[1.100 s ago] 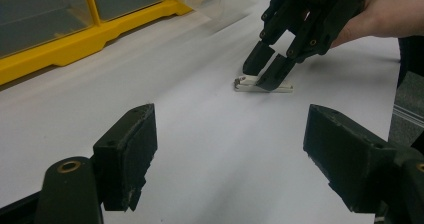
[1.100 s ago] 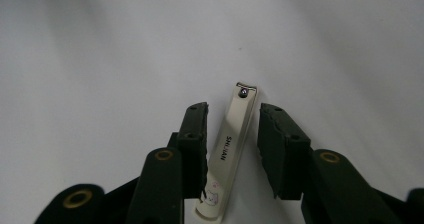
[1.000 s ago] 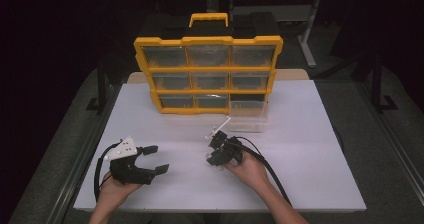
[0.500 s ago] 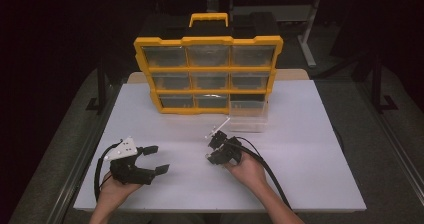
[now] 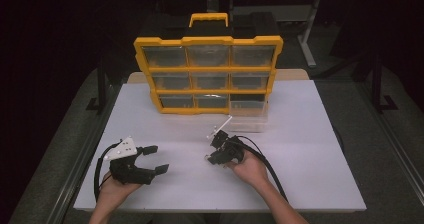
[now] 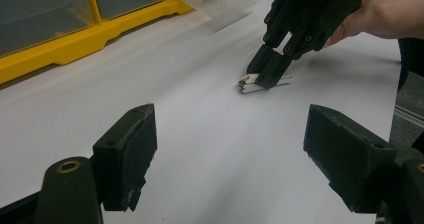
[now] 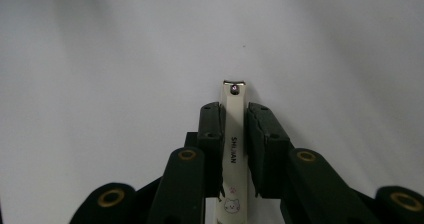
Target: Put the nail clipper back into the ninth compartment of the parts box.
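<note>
Risk first: right hand-held gripper [image 7: 234, 149] has a nail clipper [image 7: 234, 134] pinched by its narrow sides, flat on the white surface [image 5: 300, 149]. Thin, smooth metal, so on the lift it could twist or squirt out between the pads, more so if the grip sits off its middle. In the right gripper view both pads look pressed on the clipper's edges; jaws have just been closing onto it, now clamped. From the left gripper view the jaw tips touch the surface around the clipper [image 6: 265, 81], so dragging could scrape.

Left hand-held gripper [image 5: 150, 159] near the front edge: jaws spread wide, nothing between them, idle.

Farther back: yellow drawer organiser [image 5: 207, 74] with one clear drawer [image 5: 247, 119] pulled out, probable destination. Snagging its rim is another way to lose the clipper.
</note>
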The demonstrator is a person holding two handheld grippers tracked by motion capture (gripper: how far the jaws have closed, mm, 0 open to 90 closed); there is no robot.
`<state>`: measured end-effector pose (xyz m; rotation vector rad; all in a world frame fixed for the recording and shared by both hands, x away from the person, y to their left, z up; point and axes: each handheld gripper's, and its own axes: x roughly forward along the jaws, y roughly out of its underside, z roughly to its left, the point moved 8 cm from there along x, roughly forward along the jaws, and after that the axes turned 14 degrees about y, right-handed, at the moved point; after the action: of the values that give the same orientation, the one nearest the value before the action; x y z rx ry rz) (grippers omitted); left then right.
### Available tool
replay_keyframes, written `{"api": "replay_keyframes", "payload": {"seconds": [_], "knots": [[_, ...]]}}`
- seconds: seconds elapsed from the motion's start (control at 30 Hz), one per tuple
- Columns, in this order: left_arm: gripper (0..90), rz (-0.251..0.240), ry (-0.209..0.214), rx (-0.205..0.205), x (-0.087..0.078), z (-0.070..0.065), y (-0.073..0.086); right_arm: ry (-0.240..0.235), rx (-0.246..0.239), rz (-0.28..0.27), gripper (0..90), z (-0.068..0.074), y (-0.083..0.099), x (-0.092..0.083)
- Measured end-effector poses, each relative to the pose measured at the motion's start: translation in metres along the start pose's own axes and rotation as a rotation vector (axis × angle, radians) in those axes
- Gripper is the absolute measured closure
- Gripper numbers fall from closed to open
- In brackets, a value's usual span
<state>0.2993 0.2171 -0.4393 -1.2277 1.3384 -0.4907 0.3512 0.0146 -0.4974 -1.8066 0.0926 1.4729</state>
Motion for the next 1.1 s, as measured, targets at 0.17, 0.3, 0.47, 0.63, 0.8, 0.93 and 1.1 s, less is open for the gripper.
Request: {"api": "replay_keyframes", "payload": {"seconds": [0.17,0.3,0.47,0.63,0.8,0.93,1.1], "knots": [[21.3,-0.003,0.002,-0.002,-0.001,0.000,-0.001,-0.025,0.009,-0.010,76.0,-0.002,-0.001,-0.004],[21.3,-0.007,0.003,-0.006,-0.001,-0.001,-0.001,-0.052,-0.006,-0.022,76.0,-0.002,-0.002,-0.009],[21.3,-0.008,0.004,-0.005,0.000,-0.001,-0.002,-0.078,-0.024,-0.049,76.0,-0.002,-0.004,-0.017],[21.2,0.004,0.003,-0.003,0.000,0.000,0.000,-0.112,-0.029,-0.070,76.0,-0.004,-0.006,-0.026],[21.2,-0.012,0.005,-0.011,0.000,-0.001,-0.001,-0.137,-0.041,-0.095,76.0,-0.009,-0.011,-0.036],[21.2,-0.016,0.003,-0.013,0.000,0.000,-0.001,-0.147,-0.051,-0.101,76.0,-0.011,-0.013,-0.042],[21.2,-0.006,0.002,-0.009,-0.001,0.001,0.000,-0.179,-0.066,-0.112,76.0,-0.013,-0.018,-0.052]]}}
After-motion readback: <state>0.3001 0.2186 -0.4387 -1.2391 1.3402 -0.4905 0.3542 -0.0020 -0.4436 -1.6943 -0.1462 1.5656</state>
